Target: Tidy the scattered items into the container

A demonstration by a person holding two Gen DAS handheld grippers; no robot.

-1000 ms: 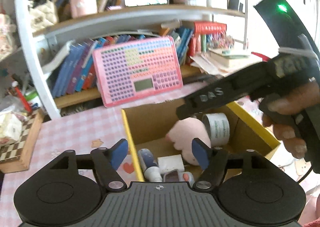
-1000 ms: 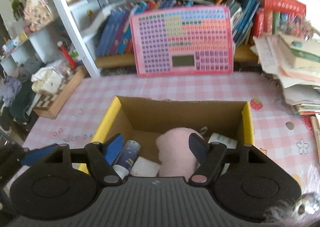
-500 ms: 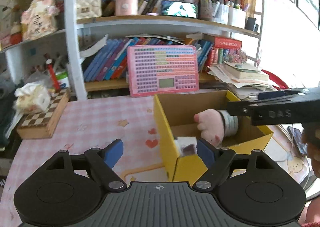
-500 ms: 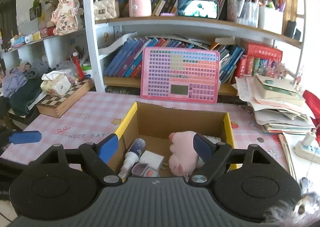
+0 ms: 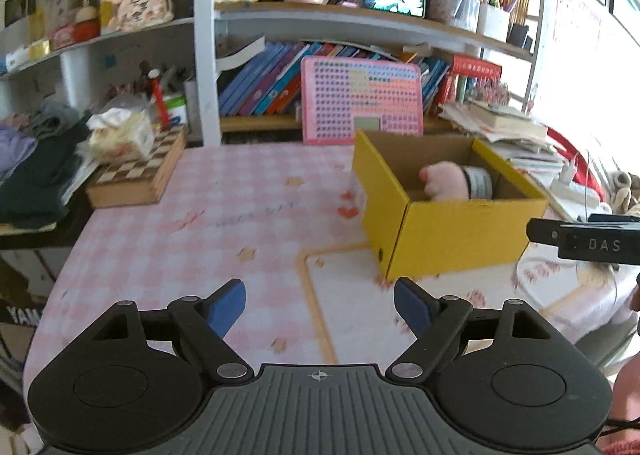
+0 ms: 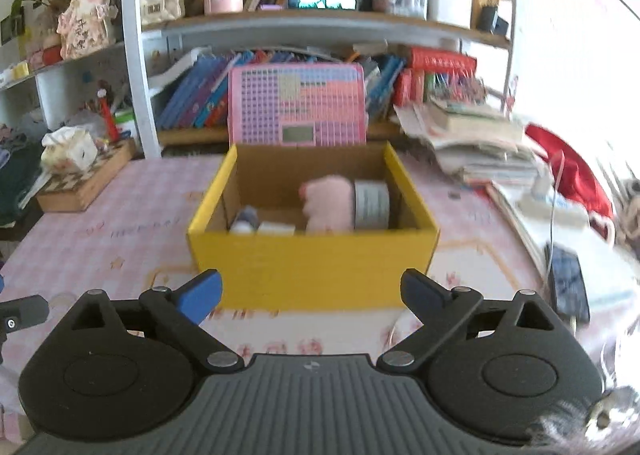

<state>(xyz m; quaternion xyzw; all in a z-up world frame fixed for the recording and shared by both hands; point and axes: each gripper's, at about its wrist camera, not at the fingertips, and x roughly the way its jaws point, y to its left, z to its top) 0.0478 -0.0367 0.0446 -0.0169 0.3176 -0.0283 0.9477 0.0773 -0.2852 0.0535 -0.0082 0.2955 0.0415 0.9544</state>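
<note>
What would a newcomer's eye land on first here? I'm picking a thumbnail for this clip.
The yellow box in the middle of the pink checked table, with a pink plush toy and a grey roll side by side inside. Behind it a pink keyboard toy leans upright against the crowded bookshelf.

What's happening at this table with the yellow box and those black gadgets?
A person is tidying small things into the yellow box on the pink checked table. The left hand-held gripper is open and empty. The right hand-held gripper is opening with nothing between its fingers. Both sit in front of the box, touching nothing. Inside the box lie a pink plush toy, a roll of tape and a few small items. No loose items show on the tablecloth nearby.
</note>
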